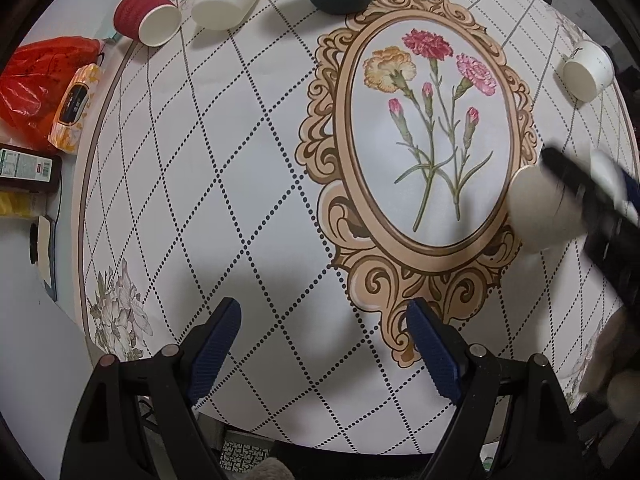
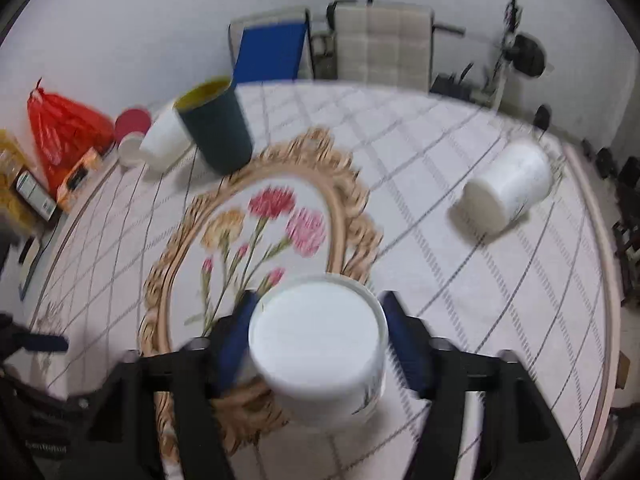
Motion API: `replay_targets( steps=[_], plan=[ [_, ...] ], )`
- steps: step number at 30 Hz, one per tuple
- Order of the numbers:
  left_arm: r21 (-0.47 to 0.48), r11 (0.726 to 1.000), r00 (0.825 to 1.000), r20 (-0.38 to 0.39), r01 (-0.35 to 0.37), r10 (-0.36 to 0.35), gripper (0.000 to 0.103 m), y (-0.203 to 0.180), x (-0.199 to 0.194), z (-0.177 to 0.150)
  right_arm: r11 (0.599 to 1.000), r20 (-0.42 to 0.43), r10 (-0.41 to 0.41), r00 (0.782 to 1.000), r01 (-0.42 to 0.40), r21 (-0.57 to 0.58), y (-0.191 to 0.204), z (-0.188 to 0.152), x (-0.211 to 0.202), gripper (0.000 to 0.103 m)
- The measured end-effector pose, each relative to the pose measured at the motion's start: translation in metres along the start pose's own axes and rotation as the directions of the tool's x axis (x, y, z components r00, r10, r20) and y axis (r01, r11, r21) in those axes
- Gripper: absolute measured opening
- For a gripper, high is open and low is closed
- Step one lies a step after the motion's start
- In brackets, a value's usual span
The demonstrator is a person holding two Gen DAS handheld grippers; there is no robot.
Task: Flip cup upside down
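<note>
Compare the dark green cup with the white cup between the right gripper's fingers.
The dark green cup stands on the tablecloth with its yellow-lined mouth up; the white cup shows only a closed white end. The green one stands free at the far side; the white one sits between the right gripper's fingers. Both are round, handle-free cups.

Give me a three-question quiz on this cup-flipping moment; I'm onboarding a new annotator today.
1. True or false: the left gripper holds a cup.
2. Which gripper has the white paper cup between its fingers? A) left B) right
3. Fill in: the tall dark green cup with the yellow inside stands ____ on the round flower-print tablecloth.

Key: 1 false, its jaws are open and empty. 2 B; the blurred view leaves its grip unclear. 3 upright.
</note>
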State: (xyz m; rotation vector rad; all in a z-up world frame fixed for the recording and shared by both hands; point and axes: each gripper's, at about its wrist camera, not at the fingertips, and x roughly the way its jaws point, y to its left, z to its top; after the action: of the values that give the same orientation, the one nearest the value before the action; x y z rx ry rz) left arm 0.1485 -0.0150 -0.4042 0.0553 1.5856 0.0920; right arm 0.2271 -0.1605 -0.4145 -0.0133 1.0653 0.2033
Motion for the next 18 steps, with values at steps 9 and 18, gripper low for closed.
replay_targets(
  steps=[9, 18],
  plan=[
    [0.043, 0.999, 0.995, 0.096, 0.023, -0.028, 0.085, 0.002, -0.051, -0.002, 0.980, -0.052, -0.044, 0.998, 0.054, 0.193, -0.012, 0.004, -0.051, 0.098],
    [0.161, 0.984, 0.964, 0.240, 0.081, -0.118, 0.085, 0.006, -0.142, -0.030, 0.908, -0.175, -0.247, 0.953, 0.291, 0.301, -0.013, -0.013, -0.165, 0.098]
  ],
)
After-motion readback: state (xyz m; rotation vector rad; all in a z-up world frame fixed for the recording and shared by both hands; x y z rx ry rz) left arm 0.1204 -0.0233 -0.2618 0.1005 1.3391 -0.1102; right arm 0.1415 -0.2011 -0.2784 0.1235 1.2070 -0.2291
